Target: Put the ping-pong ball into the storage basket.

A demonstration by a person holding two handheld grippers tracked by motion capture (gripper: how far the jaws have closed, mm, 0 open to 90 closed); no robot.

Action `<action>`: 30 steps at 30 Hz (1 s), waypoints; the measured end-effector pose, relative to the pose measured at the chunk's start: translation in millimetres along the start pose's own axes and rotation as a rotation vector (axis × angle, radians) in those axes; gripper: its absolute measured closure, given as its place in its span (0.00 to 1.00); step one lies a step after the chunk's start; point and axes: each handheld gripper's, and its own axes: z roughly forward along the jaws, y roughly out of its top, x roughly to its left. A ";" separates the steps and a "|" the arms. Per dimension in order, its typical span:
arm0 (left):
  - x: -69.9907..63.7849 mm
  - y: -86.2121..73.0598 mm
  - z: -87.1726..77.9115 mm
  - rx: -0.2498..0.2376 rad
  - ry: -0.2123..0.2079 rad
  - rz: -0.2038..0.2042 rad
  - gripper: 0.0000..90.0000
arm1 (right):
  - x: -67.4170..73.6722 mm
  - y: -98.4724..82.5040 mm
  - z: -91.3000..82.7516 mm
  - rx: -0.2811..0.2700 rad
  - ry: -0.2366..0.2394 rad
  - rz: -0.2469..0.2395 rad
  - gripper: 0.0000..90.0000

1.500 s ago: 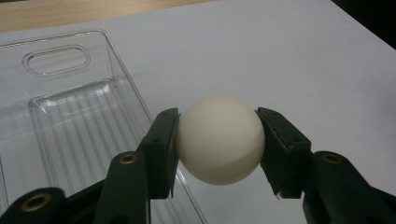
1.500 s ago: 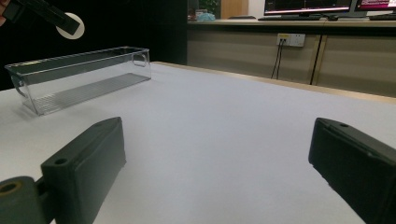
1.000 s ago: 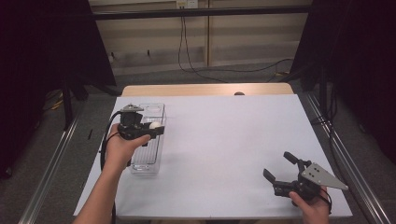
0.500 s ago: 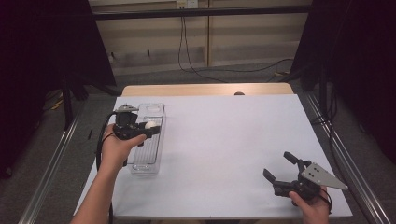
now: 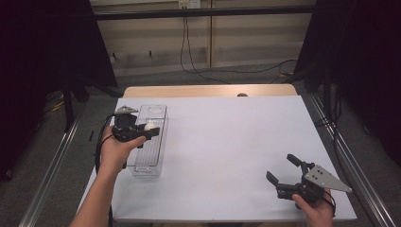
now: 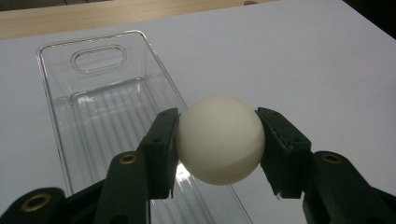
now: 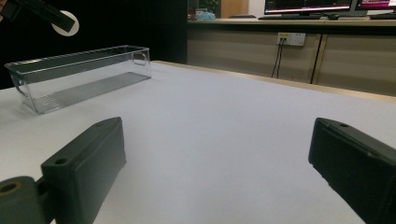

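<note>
A white ball [image 6: 219, 140] sits clamped between the two jaws of my left gripper [image 5: 150, 127], which is shut on it. In the high view the ball [image 5: 150, 126] hangs above the clear plastic bin [image 5: 146, 161] at the table's left side. The bin [image 6: 93, 112] is long, ribbed on its floor, with a handle slot at its far end, and holds nothing I can see. My right gripper [image 5: 283, 169] rests near the front right of the table, open, with only white table between its jaws [image 7: 215, 154]. In the right gripper view the bin [image 7: 70, 77] stands far off at the left, the ball [image 7: 66, 22] above it.
The table [image 5: 227, 137] has a white top with a wooden strip at its far edge. Metal rails run along both sides. A cable trails from the left gripper down past the person's forearm [image 5: 97, 189].
The left hand has shifted slightly with the ball, staying over the bin. The right gripper has not moved.
</note>
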 end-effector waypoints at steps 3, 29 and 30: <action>0.5 -0.3 1.2 0.000 0.005 0.001 0.57 | -0.1 -0.2 -0.1 0.004 0.002 -0.001 0.04; 8.6 -10.6 3.0 -0.005 0.026 -0.009 0.57 | -0.5 0.1 -0.4 0.004 0.001 -0.002 0.04; 9.0 -11.1 2.9 -0.007 0.025 -0.012 0.57 | -0.4 0.2 -0.5 0.001 -0.004 0.001 0.04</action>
